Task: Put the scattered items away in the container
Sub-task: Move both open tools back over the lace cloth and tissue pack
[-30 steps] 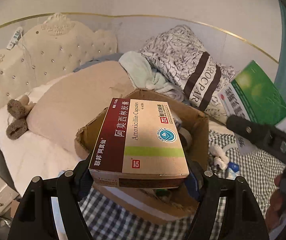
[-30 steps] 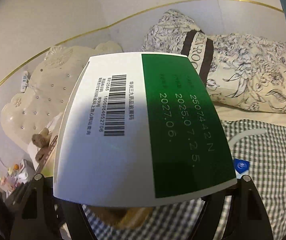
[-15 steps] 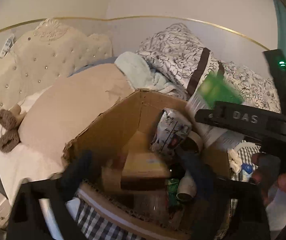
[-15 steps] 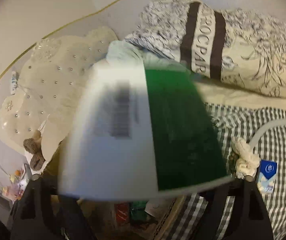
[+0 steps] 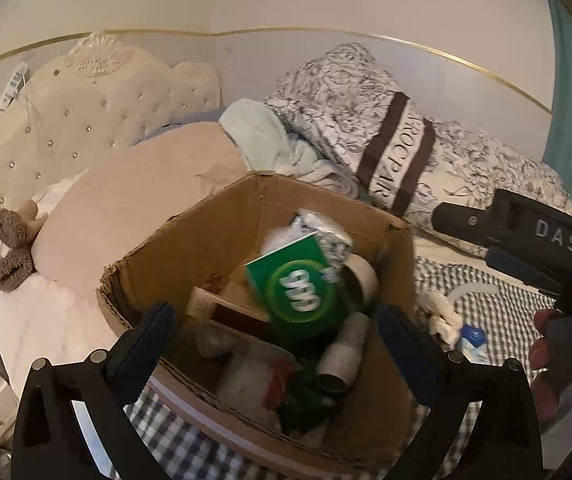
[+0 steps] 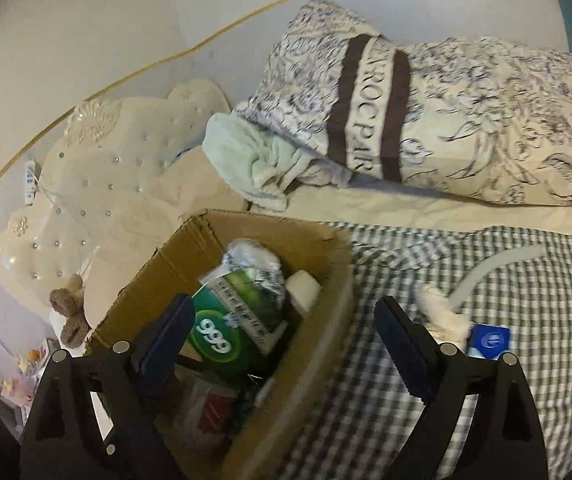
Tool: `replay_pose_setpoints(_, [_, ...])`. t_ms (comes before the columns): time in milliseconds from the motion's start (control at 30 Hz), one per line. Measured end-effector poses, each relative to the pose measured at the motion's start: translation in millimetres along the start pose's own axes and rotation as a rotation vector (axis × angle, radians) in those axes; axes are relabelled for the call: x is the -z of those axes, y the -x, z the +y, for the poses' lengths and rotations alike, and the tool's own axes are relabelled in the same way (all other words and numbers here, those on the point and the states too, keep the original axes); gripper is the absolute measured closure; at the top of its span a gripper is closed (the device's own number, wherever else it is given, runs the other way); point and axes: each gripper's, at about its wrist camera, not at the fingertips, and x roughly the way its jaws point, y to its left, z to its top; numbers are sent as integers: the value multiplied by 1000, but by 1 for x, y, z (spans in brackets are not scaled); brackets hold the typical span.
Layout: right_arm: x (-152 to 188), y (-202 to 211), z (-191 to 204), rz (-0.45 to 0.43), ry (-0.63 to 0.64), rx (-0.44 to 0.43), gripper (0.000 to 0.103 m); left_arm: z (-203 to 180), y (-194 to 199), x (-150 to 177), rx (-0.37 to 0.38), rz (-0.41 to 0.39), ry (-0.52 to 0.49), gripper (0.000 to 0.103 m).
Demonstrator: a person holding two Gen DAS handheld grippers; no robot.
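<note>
An open cardboard box (image 5: 189,236) stands on the bed, also in the right wrist view (image 6: 326,276). Inside lie a green and white "999" medicine box (image 5: 302,292) (image 6: 221,336), the red and tan amoxicillin box (image 5: 229,308), a white bottle (image 5: 346,344) (image 6: 304,284) and several other items. My left gripper (image 5: 273,336) is open and empty above the box. My right gripper (image 6: 281,332) is open and empty over the box's right rim; its body shows in the left wrist view (image 5: 526,236).
On the checked blanket (image 6: 506,280) right of the box lie a white scrunchie (image 6: 442,312), a small blue and white packet (image 6: 490,340) and a pale curved strip (image 6: 490,264). Patterned pillows (image 6: 446,100), a mint towel (image 6: 253,152) and the tufted headboard (image 5: 85,120) lie behind.
My left gripper opened and dropped the amoxicillin box into the cardboard box. My right gripper swung over the box and released the green and white box, which now lies inside.
</note>
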Motion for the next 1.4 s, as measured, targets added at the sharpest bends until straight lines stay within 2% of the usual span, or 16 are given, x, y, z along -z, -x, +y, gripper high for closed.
replay_pose_setpoints(200, [11, 48, -43, -45, -17, 47, 11, -40, 24, 10, 25, -4, -33, 0])
replay_pose_setpoints(367, [29, 83, -103, -55, -72, 132, 11, -80, 31, 26, 61, 12, -77, 0])
replay_pose_setpoints(600, [56, 93, -180, -4, -148, 236, 11, -132, 16, 53, 115, 72, -138, 0])
replay_pose_setpoints(867, [72, 70, -200, 42, -143, 246, 11, -162, -28, 62, 134, 141, -170, 0])
replay_pose_setpoints(1100, [81, 54, -217, 54, -145, 268, 12, -190, -74, 61, 155, 148, -195, 0])
replay_pose_setpoints(1233, [84, 42, -229, 66, -156, 283, 12, -197, -115, 57, 188, 210, -142, 0])
replay_pose_setpoints(1400, [92, 20, -243, 111, -164, 295, 12, -207, -159, 52, 179, 235, -104, 0])
